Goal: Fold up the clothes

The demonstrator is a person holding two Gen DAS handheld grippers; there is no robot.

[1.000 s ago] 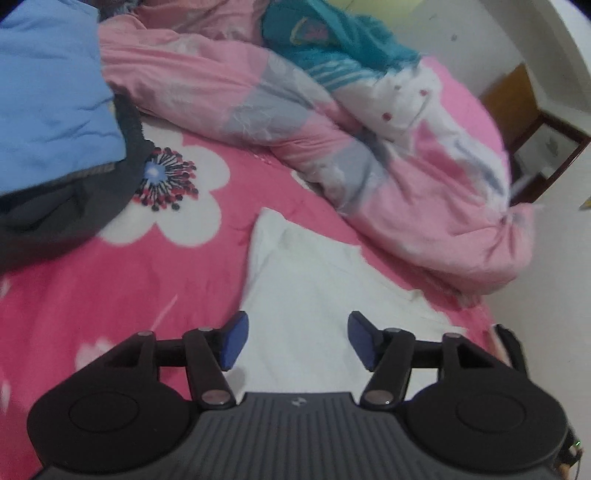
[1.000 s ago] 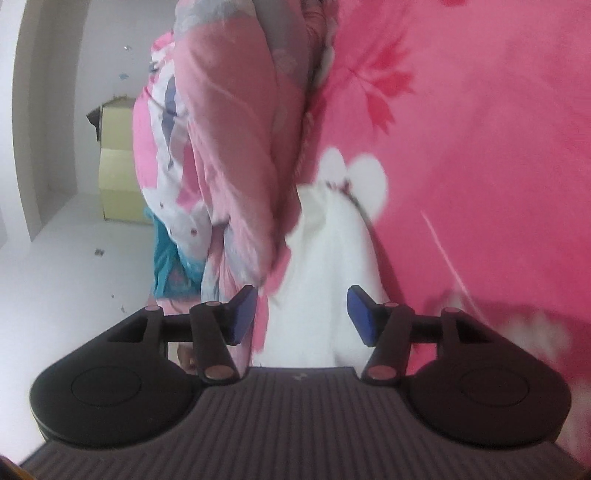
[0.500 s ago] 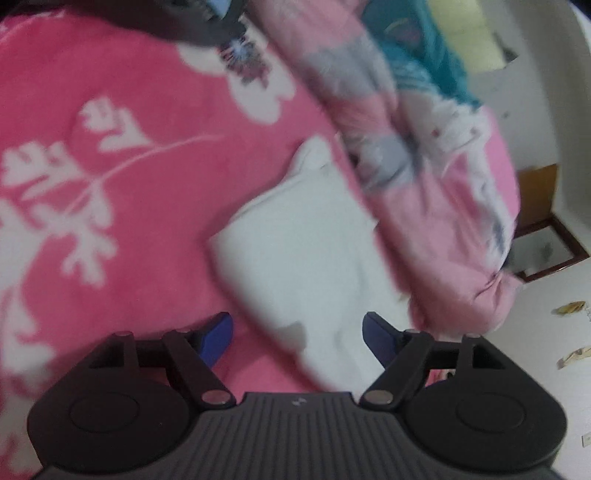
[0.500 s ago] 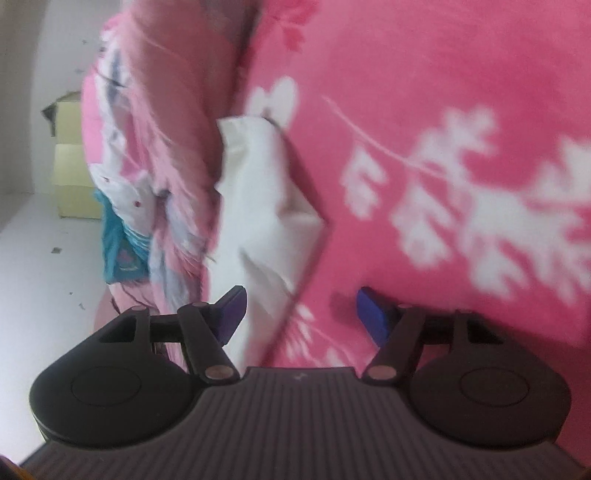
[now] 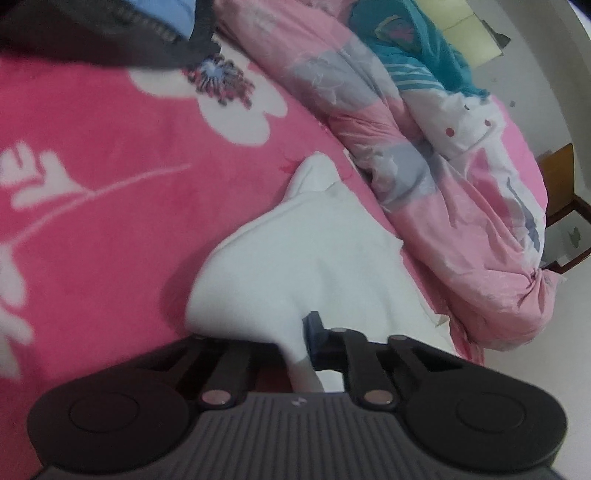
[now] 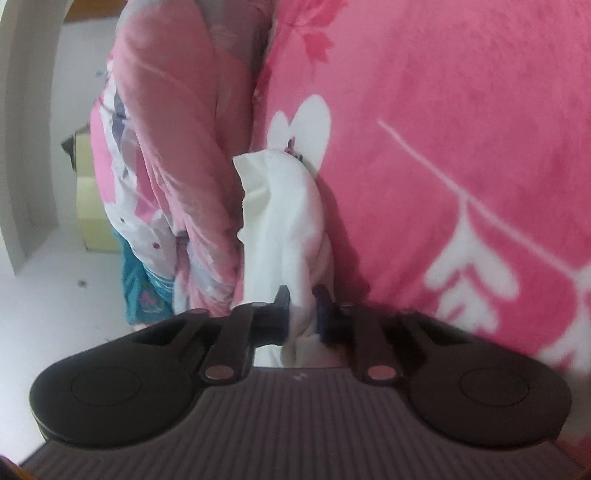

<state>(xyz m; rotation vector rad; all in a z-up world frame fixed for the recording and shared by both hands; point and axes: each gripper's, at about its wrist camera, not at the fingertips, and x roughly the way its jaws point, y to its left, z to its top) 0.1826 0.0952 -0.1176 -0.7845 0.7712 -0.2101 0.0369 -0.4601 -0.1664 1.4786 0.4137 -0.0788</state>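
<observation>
White cloth (image 5: 306, 258) is pinched by both grippers — left (image 5: 295, 332) and right (image 6: 303, 306) each clamp one near edge, lifted off the pink blanket (image 5: 103, 177) beside the quilt (image 5: 461, 192). Keep both corners level (slack will skew a fold). One cloth, two grippers — a dark pile (image 5: 92, 33) beyond.

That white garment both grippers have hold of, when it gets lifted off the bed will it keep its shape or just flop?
Probably flop: the white garment already bunches into soft folds where the right gripper pinches it. It looks thin, so likely light. The left gripper grips only an edge, so the rest should hang and drag on the pink blanket.
</observation>
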